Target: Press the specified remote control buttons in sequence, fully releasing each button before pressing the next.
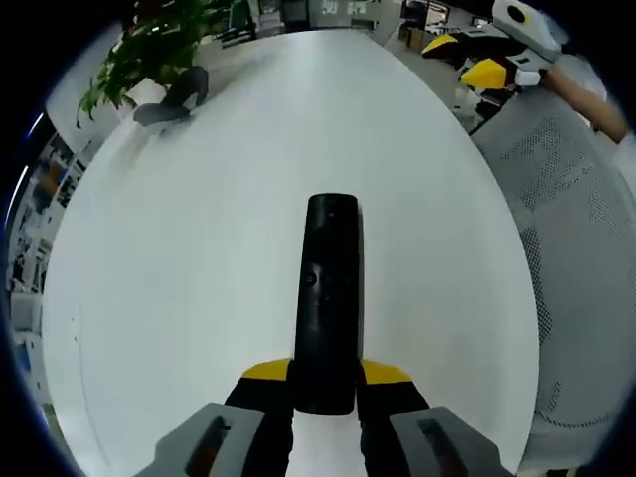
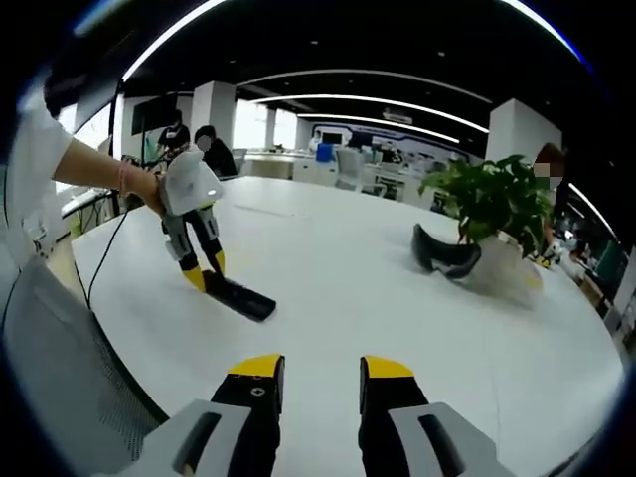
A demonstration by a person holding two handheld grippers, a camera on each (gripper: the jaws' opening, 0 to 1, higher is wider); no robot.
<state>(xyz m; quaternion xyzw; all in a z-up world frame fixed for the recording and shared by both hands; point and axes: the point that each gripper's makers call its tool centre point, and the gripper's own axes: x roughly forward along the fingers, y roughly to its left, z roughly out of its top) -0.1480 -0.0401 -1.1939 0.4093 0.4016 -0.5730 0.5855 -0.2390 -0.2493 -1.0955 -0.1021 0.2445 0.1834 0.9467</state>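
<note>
A long black remote control [image 1: 328, 288] lies lengthwise on the white table [image 1: 199, 258], its near end clamped between the yellow-tipped jaws of my left gripper [image 1: 326, 374], which is shut on it. In the right gripper view the same left gripper [image 2: 206, 272], held by a person's hand, pins the remote [image 2: 241, 297] against the table at the left. My right gripper [image 2: 321, 368] hovers above the table's near edge, open with nothing between its jaws and well apart from the remote. It also appears far off as the right gripper [image 1: 465, 58] in the left gripper view.
A potted green plant [image 2: 492, 204] and a dark headset-like object [image 2: 443, 254] stand at the table's far side; the same plant [image 1: 149, 50] and dark object [image 1: 171, 99] are seen from the left gripper. A grey mesh chair back [image 1: 576, 248] borders the table. People sit in the office behind.
</note>
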